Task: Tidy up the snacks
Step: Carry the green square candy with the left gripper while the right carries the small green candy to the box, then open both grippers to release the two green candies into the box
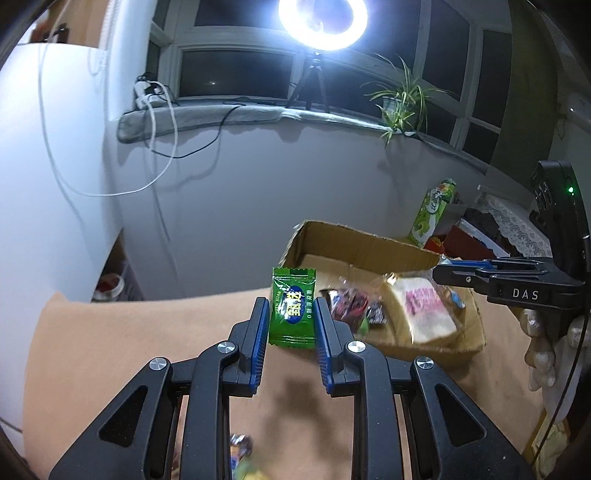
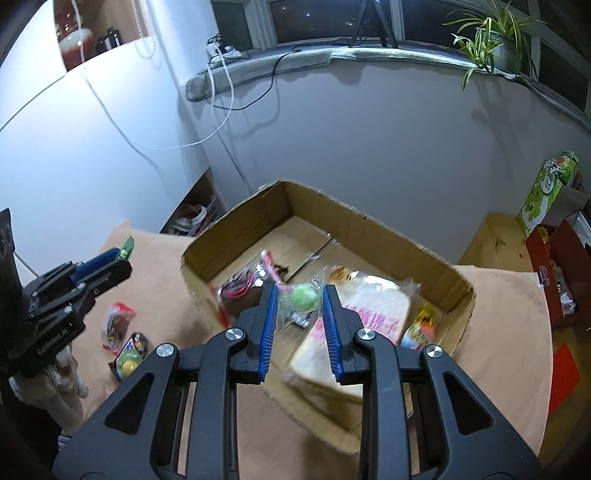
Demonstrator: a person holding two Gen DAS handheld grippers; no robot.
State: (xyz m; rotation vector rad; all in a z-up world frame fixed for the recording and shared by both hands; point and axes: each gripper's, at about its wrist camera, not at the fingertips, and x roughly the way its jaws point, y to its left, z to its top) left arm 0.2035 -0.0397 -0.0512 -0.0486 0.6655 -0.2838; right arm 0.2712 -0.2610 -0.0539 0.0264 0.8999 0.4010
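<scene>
The cardboard box (image 2: 424, 258) already holds a bagged bread slice (image 2: 369, 306) and several packets; the left gripper (image 1: 291, 314) pinches a green candy packet (image 1: 291, 306), the right gripper (image 2: 300, 310) a clear-wrapped green sweet (image 2: 304, 297) (above the box). Three snacks (image 2: 123, 339) remain on the table; blurred labels are unreadable.

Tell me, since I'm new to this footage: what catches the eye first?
The glaring ring light on the windowsill tops the left view. Below, the left claw pinches a green candy packet, the right claw a clear-wrapped green sweet above the open cardboard box holding bagged bread.
</scene>
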